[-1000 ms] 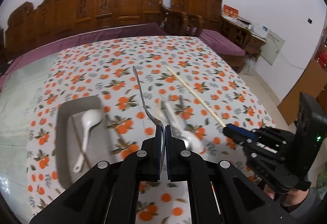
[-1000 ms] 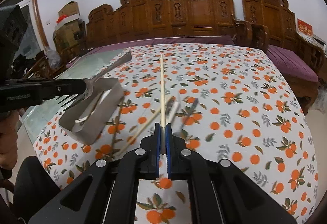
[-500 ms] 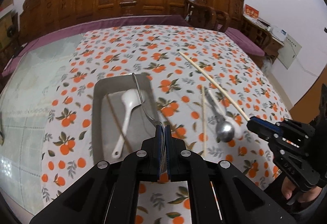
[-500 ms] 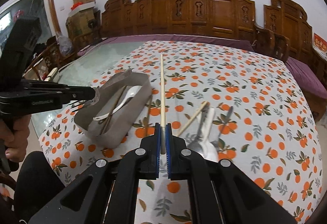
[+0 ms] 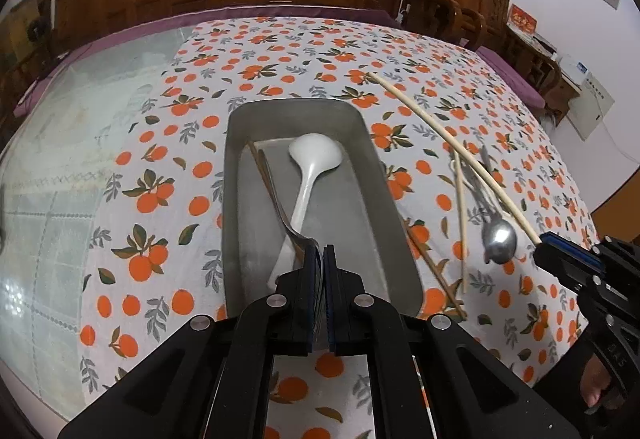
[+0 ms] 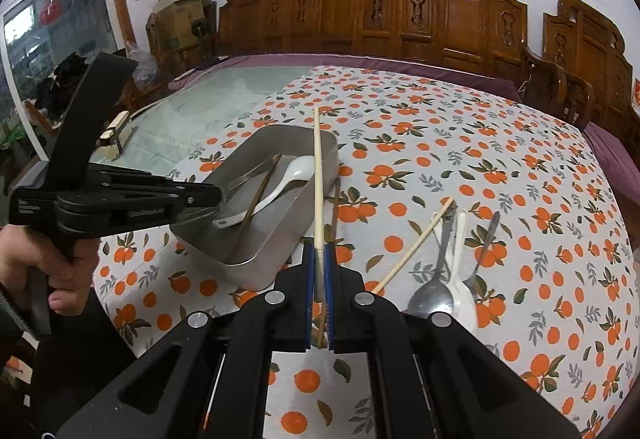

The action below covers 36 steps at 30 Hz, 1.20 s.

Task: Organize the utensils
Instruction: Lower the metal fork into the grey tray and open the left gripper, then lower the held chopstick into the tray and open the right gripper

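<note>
A grey metal tray [image 5: 372,159] [image 6: 316,191] sits on the orange-print tablecloth. It holds a white spoon [image 5: 314,159] [image 6: 296,169] and a brown chopstick [image 5: 260,169] [image 6: 262,189]. My left gripper [image 5: 319,251] [image 6: 218,195] is shut on a metal fork [image 5: 286,221] and holds it over the tray's near end, handle pointing into the tray. My right gripper [image 6: 318,251] [image 5: 540,241] is shut on a pale chopstick [image 6: 317,175] [image 5: 448,139], held beside the tray's right wall.
To the right of the tray lie a metal spoon [image 5: 498,235] [image 6: 434,291], a white spoon [image 6: 462,279], a small metal spoon [image 6: 480,251], a pale chopstick [image 5: 461,223] [image 6: 416,243] and a brown chopstick [image 5: 434,267] [image 6: 334,211]. Carved wooden chairs [image 6: 400,7] stand behind the table.
My left gripper has carried the fork left and down over the tray. My right gripper has moved left with the pale chopstick, close to the tray's right wall.
</note>
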Available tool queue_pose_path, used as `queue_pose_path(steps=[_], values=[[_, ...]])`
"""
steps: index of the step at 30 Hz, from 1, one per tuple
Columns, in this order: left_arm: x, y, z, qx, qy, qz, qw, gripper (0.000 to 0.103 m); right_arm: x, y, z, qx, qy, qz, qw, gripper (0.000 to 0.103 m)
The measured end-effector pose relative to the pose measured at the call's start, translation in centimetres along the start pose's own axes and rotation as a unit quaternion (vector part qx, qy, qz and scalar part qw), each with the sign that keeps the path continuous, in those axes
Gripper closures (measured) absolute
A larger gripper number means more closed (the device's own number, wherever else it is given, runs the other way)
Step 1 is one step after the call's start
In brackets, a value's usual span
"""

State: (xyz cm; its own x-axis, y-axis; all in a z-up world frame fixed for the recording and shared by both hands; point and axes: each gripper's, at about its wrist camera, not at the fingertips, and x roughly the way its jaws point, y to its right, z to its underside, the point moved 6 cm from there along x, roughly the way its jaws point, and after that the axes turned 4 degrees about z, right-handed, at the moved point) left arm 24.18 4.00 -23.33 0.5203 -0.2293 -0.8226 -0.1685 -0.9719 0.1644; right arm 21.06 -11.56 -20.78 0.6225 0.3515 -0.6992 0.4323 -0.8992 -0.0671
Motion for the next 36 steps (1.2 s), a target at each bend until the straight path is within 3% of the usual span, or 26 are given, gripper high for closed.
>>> queue_pose_path(steps=[12,16,24,28,36], values=[[0.4,-1.1,0.0,-0.007,-0.001,-0.001,1.0000,0.099,0.7,-1.6,-0.1,-0.011,-0.012,-0.003,1.000,0.097],[-0.6,-1.7,-0.4,-0.010,0.012,0.001,0.9999,0.080,0.9,-2.0,-0.4,-0.013,-0.014,-0.004,1.000,0.097],[-4.6,-3.0,-1.0,-0.007,0.044,-0.004,0.9990,0.076,2.0,-3.6,-1.2,-0.018,-0.022,-0.014,1.000,0.097],[-6.6,-4.1,-0.5,0.000,0.057,-0.022,0.9981,0.065,3.1,-4.7,-1.9,-0.009,-0.030,-0.022,0.999,0.097],[-8.6,-6.7,0.4,-0.005,0.079,-0.051,0.9956,0.029,6.1,-5.6,-2.7,0.031,-0.059,-0.039,0.997,0.097]])
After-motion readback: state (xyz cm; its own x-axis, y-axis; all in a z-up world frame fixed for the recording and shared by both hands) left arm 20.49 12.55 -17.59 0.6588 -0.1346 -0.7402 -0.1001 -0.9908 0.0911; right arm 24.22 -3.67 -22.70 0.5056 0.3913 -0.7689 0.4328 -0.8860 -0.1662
